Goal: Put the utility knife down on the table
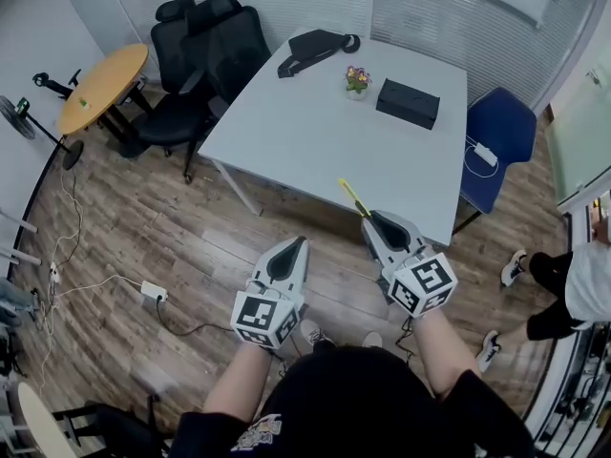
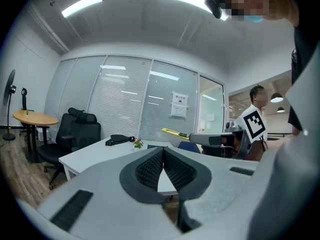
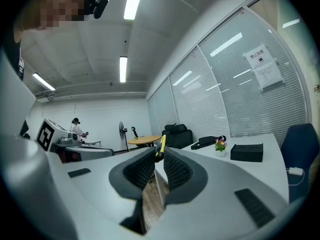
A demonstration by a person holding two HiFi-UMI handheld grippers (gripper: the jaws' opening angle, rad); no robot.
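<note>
A yellow utility knife [image 1: 351, 195] sticks out from my right gripper [image 1: 367, 217], which is shut on its rear end. The knife hangs over the near edge of the white table [image 1: 305, 132], pointing up and to the left. In the right gripper view the knife [image 3: 161, 145] shows as a thin yellow strip pinched at the jaw tips. My left gripper [image 1: 300, 240] is shut with nothing in it, above the wooden floor just short of the table. From the left gripper view the knife [image 2: 175, 132] is seen in the right gripper [image 2: 215, 139], off to the right.
On the table stand a black box [image 1: 408, 102], a small flower pot [image 1: 358, 80] and a black bag [image 1: 315, 46]. Black office chairs [image 1: 205, 55] and a round wooden table [image 1: 103, 86] are at the left, a blue chair [image 1: 501, 132] at the right. A person [image 1: 573, 284] stands at the far right.
</note>
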